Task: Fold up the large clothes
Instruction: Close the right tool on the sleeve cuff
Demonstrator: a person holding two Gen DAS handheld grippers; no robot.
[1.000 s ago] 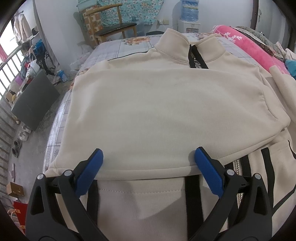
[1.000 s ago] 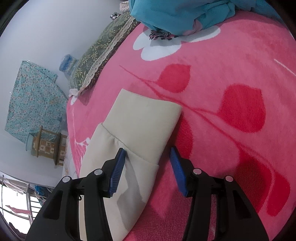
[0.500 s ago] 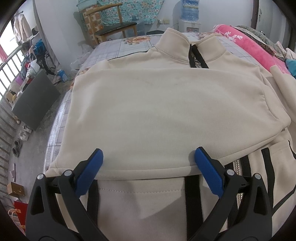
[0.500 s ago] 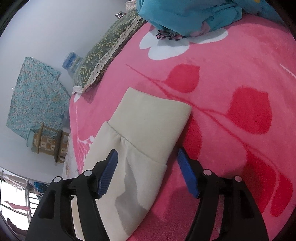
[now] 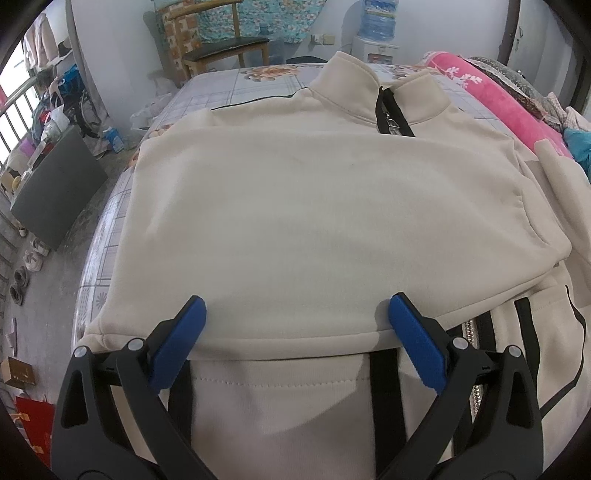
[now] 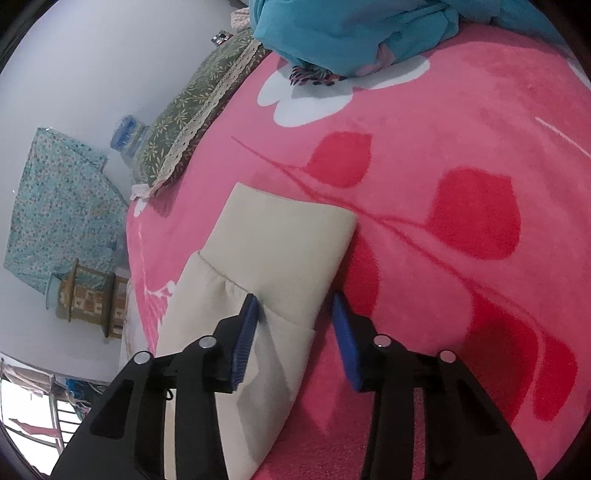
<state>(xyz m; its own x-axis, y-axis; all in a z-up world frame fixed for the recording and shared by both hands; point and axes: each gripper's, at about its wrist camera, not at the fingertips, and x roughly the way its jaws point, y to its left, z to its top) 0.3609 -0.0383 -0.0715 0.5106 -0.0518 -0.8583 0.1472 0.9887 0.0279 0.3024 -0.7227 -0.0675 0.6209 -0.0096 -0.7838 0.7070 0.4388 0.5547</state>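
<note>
Starting on the left: the left gripper hovers over the cream jacket, its blue fingers spread wide and gripping nothing, poised over the folded-over edge of the near panel. The jacket lies flat on the bed, collar far, zipper running down the right side. One jacket, and it looks like thick fleece: soft, floppy, some weight to it, no risk of breaking, likely to sag and drag if lifted from a single point. My read is the stitched hems and the cuff are the places to pinch, where the cloth is doubled and won't slip.

Over to the right: the right gripper has just been narrowing its fingers around the sleeve at the seam where the cuff begins. The left finger touches the cloth, the right one stands clear beside its edge on the pink blanket, so not yet a pinch. One sleeve here, one cuff, one green pillow, one teal bundle beyond.
</note>
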